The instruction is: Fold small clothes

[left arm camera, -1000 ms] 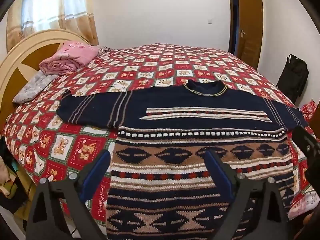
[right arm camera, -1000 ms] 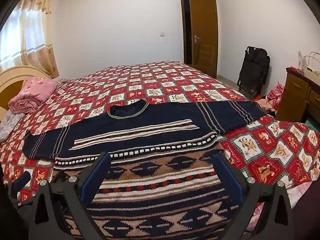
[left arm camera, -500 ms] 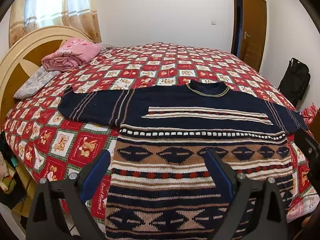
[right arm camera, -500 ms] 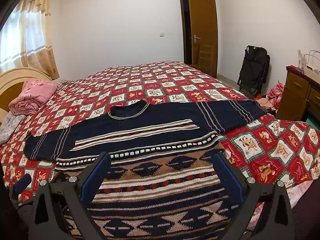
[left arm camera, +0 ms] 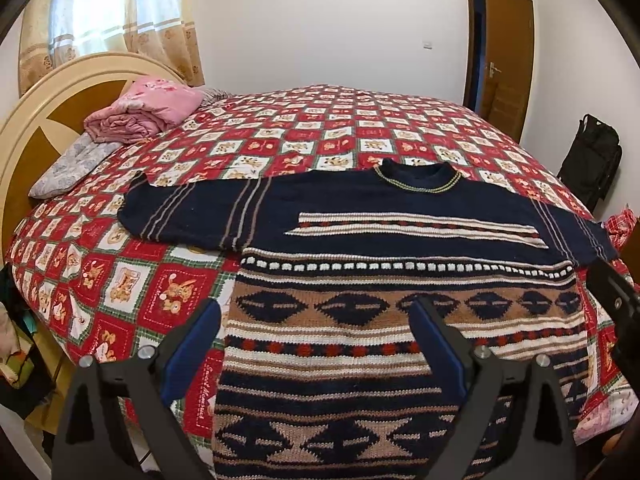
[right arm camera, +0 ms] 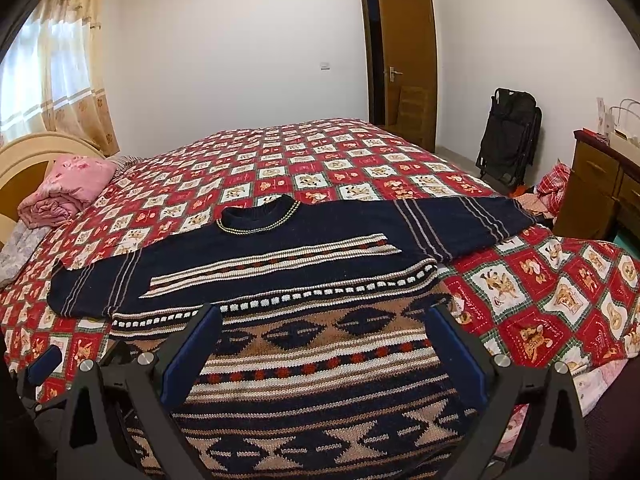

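A navy knit sweater with tan, white and red patterned bands lies flat on the bed, sleeves spread out to both sides, collar at the far end. The right wrist view shows the same sweater. My left gripper hovers open above the sweater's lower left part, nothing between its blue-padded fingers. My right gripper is open too, above the lower body of the sweater. The left gripper's blue fingertip shows at the left edge of the right wrist view. The sweater's hem is hidden below the frames.
The bed wears a red patchwork bedspread. Folded pink bedding sits by the round headboard. A black bag leans on the wall by a brown door. A wooden dresser stands at the right.
Both grippers have risen and pulled back slightly, so the sweater sits a little lower in the views. Both stay open; the sweater has not moved.
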{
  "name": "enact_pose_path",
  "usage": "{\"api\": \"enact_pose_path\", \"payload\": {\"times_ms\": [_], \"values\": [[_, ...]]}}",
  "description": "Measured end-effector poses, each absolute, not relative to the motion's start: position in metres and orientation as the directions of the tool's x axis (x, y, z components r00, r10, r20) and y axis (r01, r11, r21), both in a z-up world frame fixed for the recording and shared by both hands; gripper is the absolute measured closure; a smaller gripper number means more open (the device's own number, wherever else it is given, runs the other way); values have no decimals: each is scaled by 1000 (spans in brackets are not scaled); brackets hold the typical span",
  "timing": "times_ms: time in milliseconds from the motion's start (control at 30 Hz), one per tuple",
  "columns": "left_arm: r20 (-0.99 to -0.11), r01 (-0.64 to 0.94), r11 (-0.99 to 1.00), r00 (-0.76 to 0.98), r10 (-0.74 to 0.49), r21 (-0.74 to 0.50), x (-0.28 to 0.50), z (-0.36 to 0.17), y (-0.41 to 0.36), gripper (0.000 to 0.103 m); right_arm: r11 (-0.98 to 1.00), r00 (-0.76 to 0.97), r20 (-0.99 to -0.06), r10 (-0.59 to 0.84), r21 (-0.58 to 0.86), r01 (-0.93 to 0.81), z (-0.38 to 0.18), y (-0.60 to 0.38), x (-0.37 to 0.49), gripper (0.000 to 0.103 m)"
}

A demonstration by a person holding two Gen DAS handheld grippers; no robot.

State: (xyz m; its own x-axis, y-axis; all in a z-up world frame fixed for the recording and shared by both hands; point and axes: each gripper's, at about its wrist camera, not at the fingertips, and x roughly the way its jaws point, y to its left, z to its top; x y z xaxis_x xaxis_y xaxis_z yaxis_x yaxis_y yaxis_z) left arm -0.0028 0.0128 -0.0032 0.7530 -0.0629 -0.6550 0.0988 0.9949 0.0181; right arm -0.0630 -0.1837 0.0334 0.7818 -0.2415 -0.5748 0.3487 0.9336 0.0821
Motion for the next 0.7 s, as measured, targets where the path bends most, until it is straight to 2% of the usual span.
{"api": "enact_pose_path", "payload": {"times_ms": [700], "values": [[-657, 98, 995, 752, -60, 21, -3, -4, 16, 6, 935, 777, -585, -234, 83, 344, 29, -183, -63, 1]]}}
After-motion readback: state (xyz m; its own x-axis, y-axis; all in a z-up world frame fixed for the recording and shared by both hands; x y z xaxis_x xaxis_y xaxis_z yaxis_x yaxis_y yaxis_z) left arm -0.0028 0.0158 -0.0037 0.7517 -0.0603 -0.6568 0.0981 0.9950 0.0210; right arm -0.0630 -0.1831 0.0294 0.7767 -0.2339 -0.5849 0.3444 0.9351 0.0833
